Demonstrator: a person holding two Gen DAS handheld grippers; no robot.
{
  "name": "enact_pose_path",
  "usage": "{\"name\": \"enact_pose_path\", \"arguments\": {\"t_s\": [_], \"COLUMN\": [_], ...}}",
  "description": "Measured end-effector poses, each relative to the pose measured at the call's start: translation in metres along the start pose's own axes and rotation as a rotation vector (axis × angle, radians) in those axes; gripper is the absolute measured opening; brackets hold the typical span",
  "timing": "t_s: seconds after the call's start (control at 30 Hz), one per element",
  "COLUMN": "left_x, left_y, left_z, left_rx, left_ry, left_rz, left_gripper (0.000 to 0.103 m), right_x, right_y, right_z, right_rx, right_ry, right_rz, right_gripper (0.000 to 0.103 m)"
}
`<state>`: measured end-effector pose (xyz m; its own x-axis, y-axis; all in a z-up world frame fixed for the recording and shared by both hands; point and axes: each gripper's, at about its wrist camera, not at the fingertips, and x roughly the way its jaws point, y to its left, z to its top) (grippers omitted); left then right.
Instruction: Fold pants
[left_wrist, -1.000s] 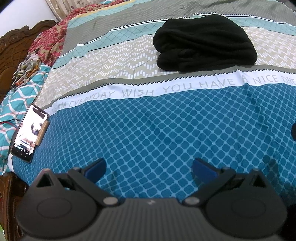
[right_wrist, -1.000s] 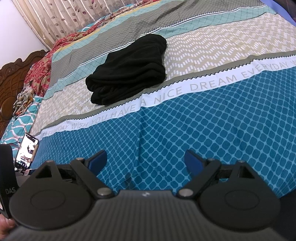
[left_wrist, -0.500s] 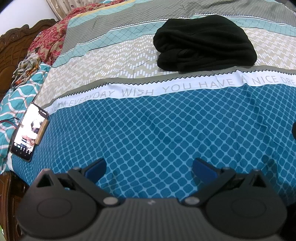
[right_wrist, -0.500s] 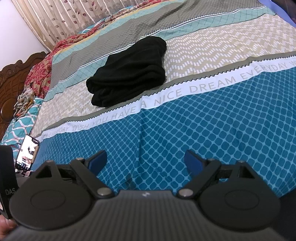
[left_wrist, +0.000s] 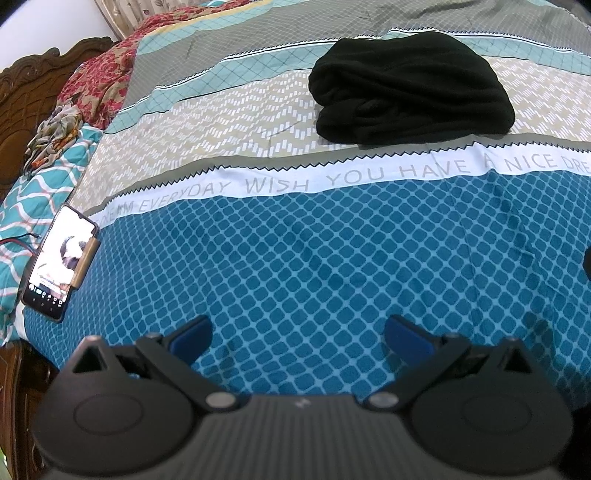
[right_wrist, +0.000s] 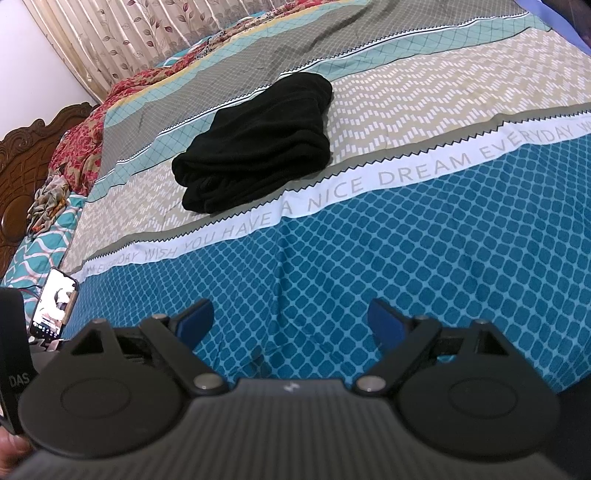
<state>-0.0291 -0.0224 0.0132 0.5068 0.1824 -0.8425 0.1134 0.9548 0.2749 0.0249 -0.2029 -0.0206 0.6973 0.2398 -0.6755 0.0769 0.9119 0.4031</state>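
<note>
Bed (left_wrist: 295, 266) covered by a striped bedsheet (right_wrist: 461, 229): teal diamond band near, white lettered strip, beige zigzag, then grey and teal bands. Black pants (left_wrist: 410, 88) sit folded in a bundle on the beige band, edge touching the lettered strip. Phone (left_wrist: 59, 262), screen lit, lies at the left edge. Red floral cloth (left_wrist: 99, 85) bunched by the wooden headboard (right_wrist: 26, 166).

One folded black pants bundle (left_wrist: 410, 88) beyond the two claws (both spread wide), one lit phone (left_wrist: 59, 262) left of them, one bed (left_wrist: 332, 258).
</note>
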Motion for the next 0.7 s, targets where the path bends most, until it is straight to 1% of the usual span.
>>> {"name": "enact_pose_path", "arguments": {"t_s": [0.7], "left_x": [0.0006], "left_y": [-0.0038], "left_z": [0.0034], "left_rx": [0.000], "left_ry": [0.006], "left_rz": [-0.002], "left_gripper": [0.103], "right_x": [0.0017], "right_y": [-0.0014], "right_z": [0.0016], "right_rx": [0.001], "right_ry": [0.001], "right_rz": [0.000], "right_gripper": [0.092]}}
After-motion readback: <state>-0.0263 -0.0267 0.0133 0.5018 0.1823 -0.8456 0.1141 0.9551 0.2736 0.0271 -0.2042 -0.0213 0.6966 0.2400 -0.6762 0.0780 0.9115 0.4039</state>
